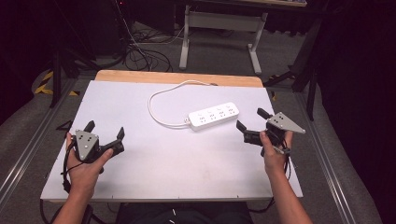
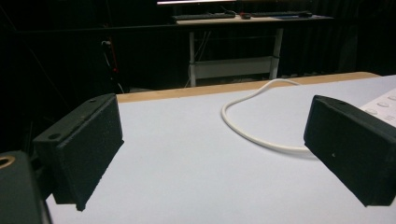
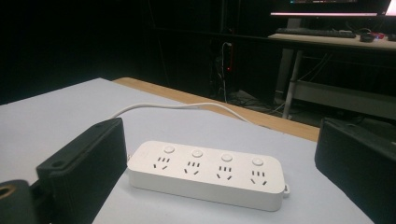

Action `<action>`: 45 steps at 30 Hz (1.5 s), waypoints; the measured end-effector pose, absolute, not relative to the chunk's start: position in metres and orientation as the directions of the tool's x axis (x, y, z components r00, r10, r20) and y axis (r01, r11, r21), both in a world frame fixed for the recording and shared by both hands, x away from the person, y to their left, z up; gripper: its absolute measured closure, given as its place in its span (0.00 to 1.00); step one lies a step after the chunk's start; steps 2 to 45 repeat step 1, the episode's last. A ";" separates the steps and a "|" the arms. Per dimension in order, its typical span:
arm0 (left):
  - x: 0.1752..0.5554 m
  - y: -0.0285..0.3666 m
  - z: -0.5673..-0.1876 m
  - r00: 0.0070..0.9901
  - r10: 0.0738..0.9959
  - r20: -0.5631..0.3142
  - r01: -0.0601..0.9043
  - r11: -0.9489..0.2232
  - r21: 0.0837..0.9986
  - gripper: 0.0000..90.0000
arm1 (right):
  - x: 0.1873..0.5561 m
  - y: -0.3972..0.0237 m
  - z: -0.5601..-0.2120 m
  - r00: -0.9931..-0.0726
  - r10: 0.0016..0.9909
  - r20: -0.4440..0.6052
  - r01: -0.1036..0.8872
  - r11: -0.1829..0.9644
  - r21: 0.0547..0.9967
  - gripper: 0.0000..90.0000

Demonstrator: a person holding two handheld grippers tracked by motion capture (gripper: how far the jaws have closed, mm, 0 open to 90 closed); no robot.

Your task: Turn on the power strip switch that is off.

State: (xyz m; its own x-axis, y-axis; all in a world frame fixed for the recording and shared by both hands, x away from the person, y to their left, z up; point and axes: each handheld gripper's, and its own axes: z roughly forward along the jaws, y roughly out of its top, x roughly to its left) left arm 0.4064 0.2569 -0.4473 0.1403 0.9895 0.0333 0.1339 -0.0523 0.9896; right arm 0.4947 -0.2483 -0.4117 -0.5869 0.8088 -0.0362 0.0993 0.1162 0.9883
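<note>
**Both tools open, power strip untouched**

Power strip [image 1: 214,116] lies right of centre on the tabletop [image 1: 154,168], its cord [image 1: 156,100] looping toward the far edge. Left tool [image 1: 105,132] sits near the left edge, jaws spread, empty. Right tool [image 1: 250,119] sits near the right edge, jaws spread, just beside the strip's right end. Near half bare.

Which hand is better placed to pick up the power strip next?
Right, probably. The right tool sits open just beside the power strip and faces it squarely in its own view. The left tool, also open, is farther off across the white board.
</note>
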 end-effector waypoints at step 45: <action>0.406 0.257 -0.447 0.140 0.990 0.033 0.134 -0.052 0.990 0.06 | 0.495 -0.248 -0.412 -0.586 0.810 -0.035 0.099 0.115 0.988 0.03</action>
